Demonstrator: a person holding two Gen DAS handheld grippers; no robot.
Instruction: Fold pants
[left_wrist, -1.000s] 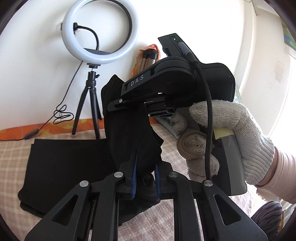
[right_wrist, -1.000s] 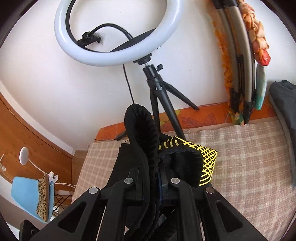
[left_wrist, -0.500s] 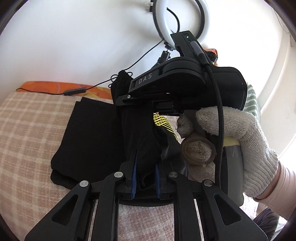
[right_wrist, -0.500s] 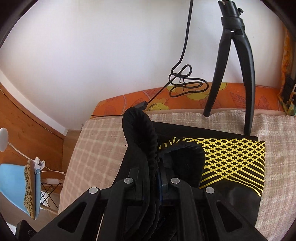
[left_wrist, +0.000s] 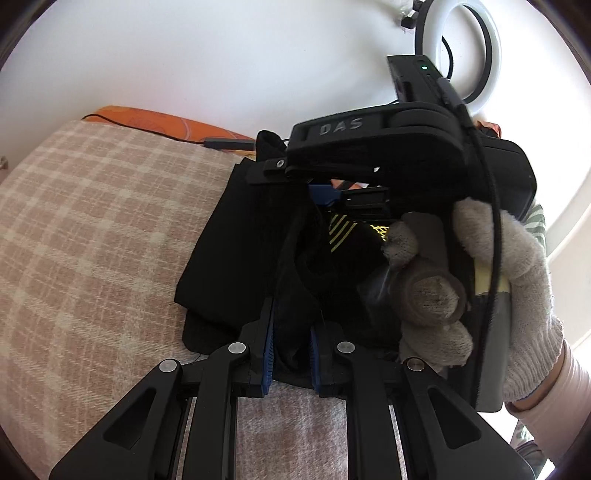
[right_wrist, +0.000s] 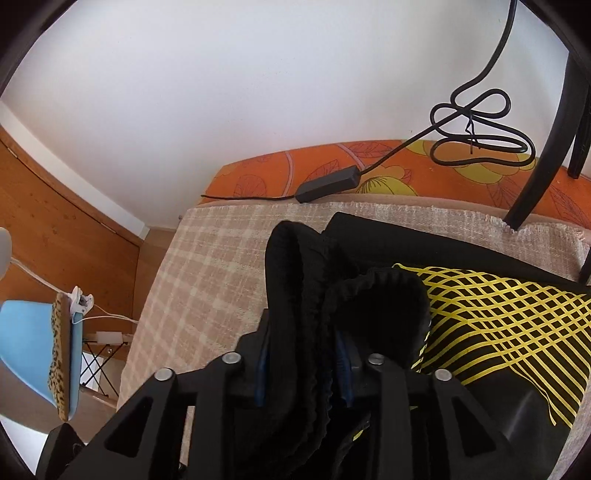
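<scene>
Since the earlier frames both grippers have dropped lower and nearer the bed: the ring light (left_wrist: 461, 51) has slid up to the top right corner of the left wrist view, and in the right wrist view only a tripod leg (right_wrist: 543, 155) and the coiled cable (right_wrist: 480, 129) remain up top. The left gripper (left_wrist: 291, 343) is pressed together on a bunch of black fabric of the pants (left_wrist: 236, 240), blue pads squeezing it from both sides. Ahead of it & slightly left, the rest of the pants lies flat on the checked blanket (left_wrist: 92, 221). To its right, very close, the right gripper (right_wrist: 303, 362) is held by a white-gloved hand (left_wrist: 498, 277). The right gripper also pinches cloth: the ribbed black waistband stands up between its fingers, folded over. Ahead & to its right the pants' yellow lattice print (right_wrist: 498, 321) lies on the blanket. Further ahead, an inline switch box (right_wrist: 328, 182) rests on the orange floral edge (right_wrist: 369, 170). Far left, below bed level, a blue chair (right_wrist: 33, 354).
</scene>
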